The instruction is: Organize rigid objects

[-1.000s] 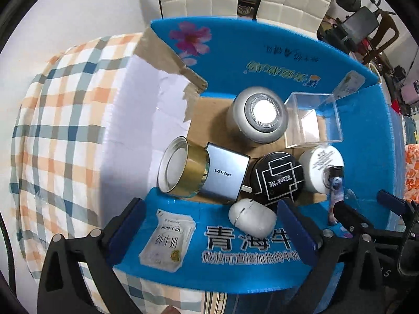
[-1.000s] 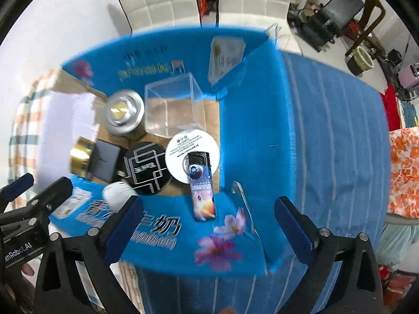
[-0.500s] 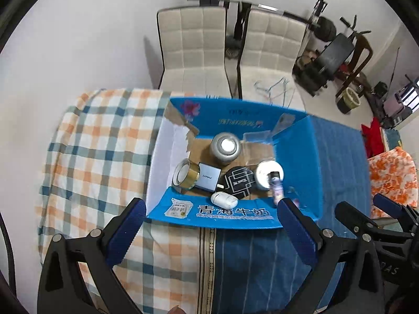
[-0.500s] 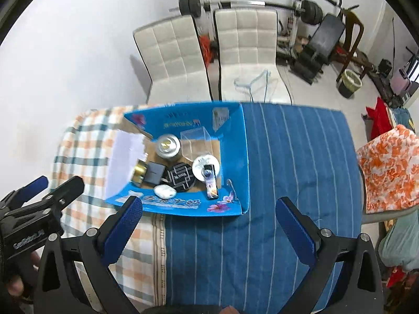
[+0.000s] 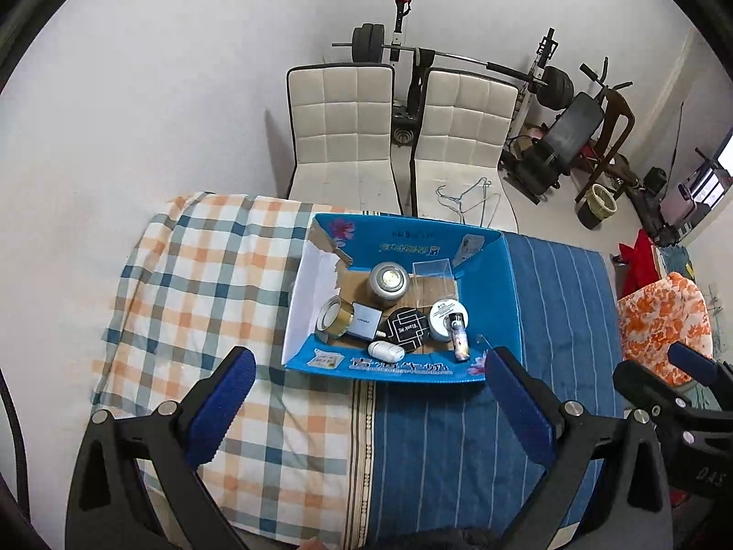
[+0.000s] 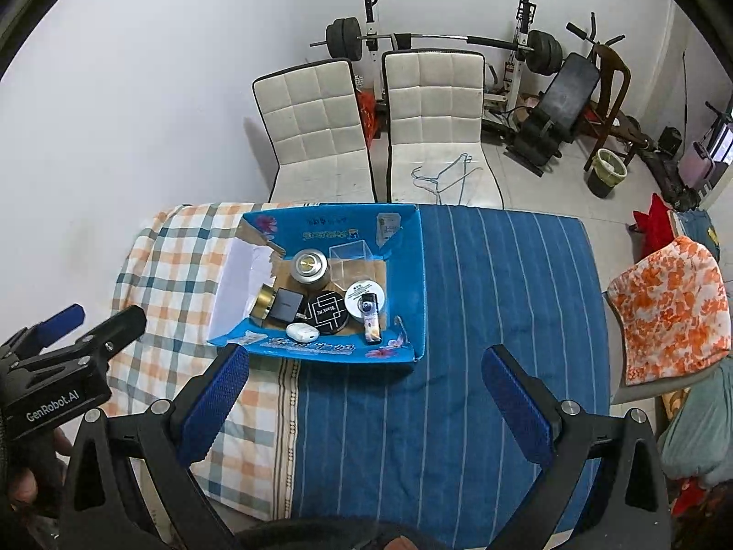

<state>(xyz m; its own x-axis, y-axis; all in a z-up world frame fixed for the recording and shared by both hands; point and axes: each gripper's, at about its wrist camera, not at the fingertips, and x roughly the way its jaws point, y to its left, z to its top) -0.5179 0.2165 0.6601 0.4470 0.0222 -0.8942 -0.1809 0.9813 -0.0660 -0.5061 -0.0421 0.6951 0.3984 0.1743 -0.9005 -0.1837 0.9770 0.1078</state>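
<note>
The blue box (image 5: 490, 293) is sitting on the cloth-covered worktop (image 5: 206, 275), holding a silver can (image 5: 388, 282), clear cube (image 5: 430, 275), gold tape roll (image 5: 333, 317), grey charger (image 5: 364, 319), black disc (image 5: 405, 327), white jar (image 5: 442, 318), lighter (image 5: 459, 337) and white case (image 5: 385, 350). Left tool (image 5: 366, 408) and right tool (image 6: 364, 398) are hovering well above, both spread wide and carrying nothing.

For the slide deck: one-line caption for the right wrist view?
Open right gripper hangs above a cloth-covered table, facing a blue box packed with small items.
</note>
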